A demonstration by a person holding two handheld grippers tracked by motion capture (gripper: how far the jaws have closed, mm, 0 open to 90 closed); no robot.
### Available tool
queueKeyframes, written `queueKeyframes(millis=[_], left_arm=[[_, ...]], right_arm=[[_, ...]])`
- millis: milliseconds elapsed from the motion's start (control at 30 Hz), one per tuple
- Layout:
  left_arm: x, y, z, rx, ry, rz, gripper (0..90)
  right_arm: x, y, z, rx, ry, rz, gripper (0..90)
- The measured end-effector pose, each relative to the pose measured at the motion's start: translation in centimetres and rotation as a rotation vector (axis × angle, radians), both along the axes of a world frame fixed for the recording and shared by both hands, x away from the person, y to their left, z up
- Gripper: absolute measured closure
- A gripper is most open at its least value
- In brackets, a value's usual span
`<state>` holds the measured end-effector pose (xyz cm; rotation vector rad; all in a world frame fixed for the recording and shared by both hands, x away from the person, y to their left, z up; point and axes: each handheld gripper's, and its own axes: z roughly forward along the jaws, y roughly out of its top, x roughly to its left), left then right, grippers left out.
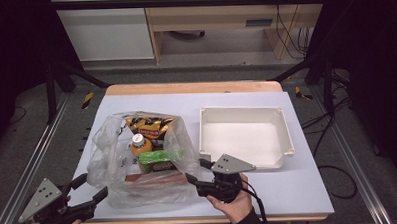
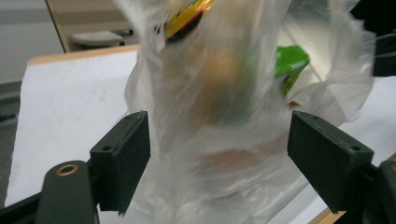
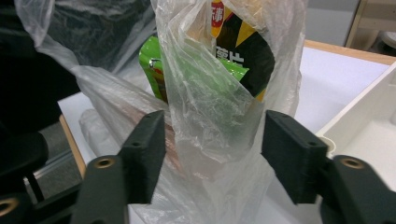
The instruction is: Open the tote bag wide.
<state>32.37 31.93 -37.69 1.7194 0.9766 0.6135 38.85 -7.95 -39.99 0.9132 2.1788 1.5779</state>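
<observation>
While both hands hover at the near edge of the tabletop (image 1: 246, 103), the clear plastic bag (image 1: 115, 160) sits between them, slumped on the white surface left of centre, its mouth gaping upward. Left tool (image 1: 92, 196) at the bag's near left corner, jaws spread wide: in the left gripper view the two black pads stand well apart with the filmy plastic (image 2: 219, 116) bulging between them, and neither pad presses on it. Right tool (image 1: 194, 176) at the bag's near right corner, jaws spread as well; in the right gripper view a fold of the bag (image 3: 210, 107) rises between the pads, and whether the film brushes them cannot be told.

Inside the bag, plenty to see. A black-and-yellow snack packet (image 1: 149, 126) stands at the back; the right gripper view catches white characters printed on its dark panel (image 3: 243, 56), but they are cut off by the plastic and cannot be read. An orange bottle with a white cap (image 1: 139, 143) sits in front of it, a bright green pack (image 1: 160, 158) just beside that, its lettering too small to make out, and a reddish-brown flat item (image 1: 156, 181) lies along the bottom.

Off to the right, well apart from the bag, an open white tray (image 1: 286, 134) rests on the tabletop.
</observation>
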Motion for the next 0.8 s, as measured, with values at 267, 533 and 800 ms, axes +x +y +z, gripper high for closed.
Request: queueKeyframes(millis=[267,533,800], left_arm=[[2.1,-1.0,0.9,0.038,0.047,0.073,43.3],[2.0,-0.5,-0.8,0.043,0.128,0.061,79.1],[2.4,0.1,-4.5,0.055,0.262,0.047,85.5]], right_arm=[[0.7,0.5,-0.2,-0.023,0.010,-0.008,63.5],[0.7,-0.4,-0.4,-0.056,0.041,-0.008,88.8],[0.6,-1.4,-1.8,-0.064,0.108,-0.022,90.0]])
